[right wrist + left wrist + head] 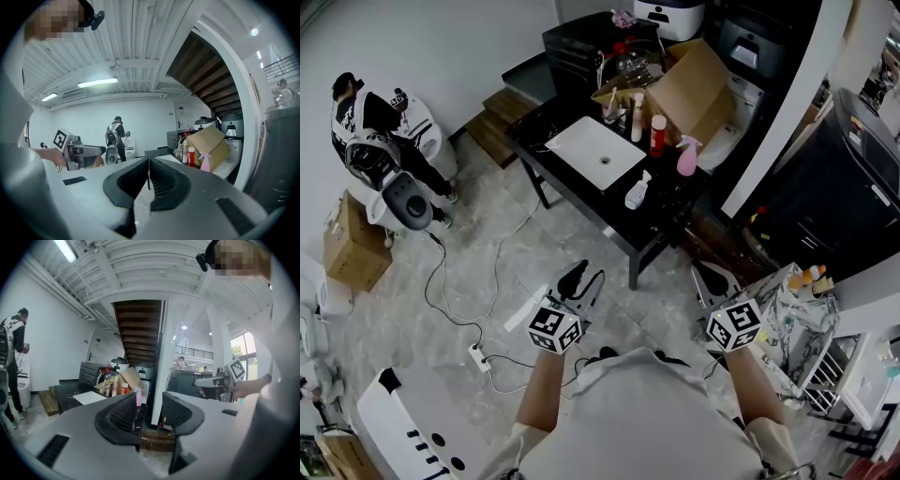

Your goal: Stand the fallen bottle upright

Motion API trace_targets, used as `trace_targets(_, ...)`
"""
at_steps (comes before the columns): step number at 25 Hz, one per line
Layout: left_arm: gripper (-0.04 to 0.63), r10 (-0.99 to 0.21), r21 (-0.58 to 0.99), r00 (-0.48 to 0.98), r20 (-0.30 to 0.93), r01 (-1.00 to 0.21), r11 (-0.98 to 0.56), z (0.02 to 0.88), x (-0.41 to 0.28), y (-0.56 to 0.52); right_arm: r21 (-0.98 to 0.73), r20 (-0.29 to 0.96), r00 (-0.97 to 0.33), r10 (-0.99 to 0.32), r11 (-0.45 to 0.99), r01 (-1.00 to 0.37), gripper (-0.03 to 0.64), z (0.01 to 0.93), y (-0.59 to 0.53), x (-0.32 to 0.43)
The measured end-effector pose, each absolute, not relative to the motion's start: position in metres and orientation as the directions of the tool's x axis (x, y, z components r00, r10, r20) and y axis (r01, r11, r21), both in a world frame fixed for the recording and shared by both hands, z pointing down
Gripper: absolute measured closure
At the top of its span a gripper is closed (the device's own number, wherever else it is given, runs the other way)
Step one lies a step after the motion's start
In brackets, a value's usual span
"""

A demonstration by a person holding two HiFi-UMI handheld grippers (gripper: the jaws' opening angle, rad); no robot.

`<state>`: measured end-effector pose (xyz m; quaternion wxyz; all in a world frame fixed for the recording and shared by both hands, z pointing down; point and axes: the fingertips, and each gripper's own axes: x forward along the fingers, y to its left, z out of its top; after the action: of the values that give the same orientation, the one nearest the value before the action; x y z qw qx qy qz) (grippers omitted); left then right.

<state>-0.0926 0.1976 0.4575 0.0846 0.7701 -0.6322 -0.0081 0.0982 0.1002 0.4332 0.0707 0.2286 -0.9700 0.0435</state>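
A small white bottle (637,190) lies on its side near the front edge of the black table (581,202), right of the white sink basin (596,152). Both grippers hang over the floor in front of the table, well short of the bottle. My left gripper (584,278) (149,408) is open, with nothing between its jaws. My right gripper (713,279) (148,171) is shut and holds nothing. A pink spray bottle (687,157) (138,397) (205,161) and a red-capped bottle (657,134) stand upright behind the fallen one.
An open cardboard box (694,89) sits at the table's back. A person (375,131) stands by a white toilet at the far left. Cables and a power strip (478,356) lie on the floor. A white unit (403,427) is at lower left, and a cluttered rack (806,319) at right.
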Motion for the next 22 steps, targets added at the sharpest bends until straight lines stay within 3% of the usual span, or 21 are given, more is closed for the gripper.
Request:
trace_targets(9, 0.357, -0.969, 0.150, 0.225, 0.104, -0.967, -0.208, 0.465, -0.116, 0.206, -0.048, 0.166, -0.874, -0.457, 0.881, -0.470, 0.583, 0.437, 0.112, 0.076)
trace_targets(22, 0.359, -0.962, 0.163, 0.238, 0.132, -0.963, -0.216, 0.479, -0.147, 0.221, -0.058, 0.181, -0.857, -0.483, 0.864, -0.499, 0.583, 0.448, 0.129, 0.052)
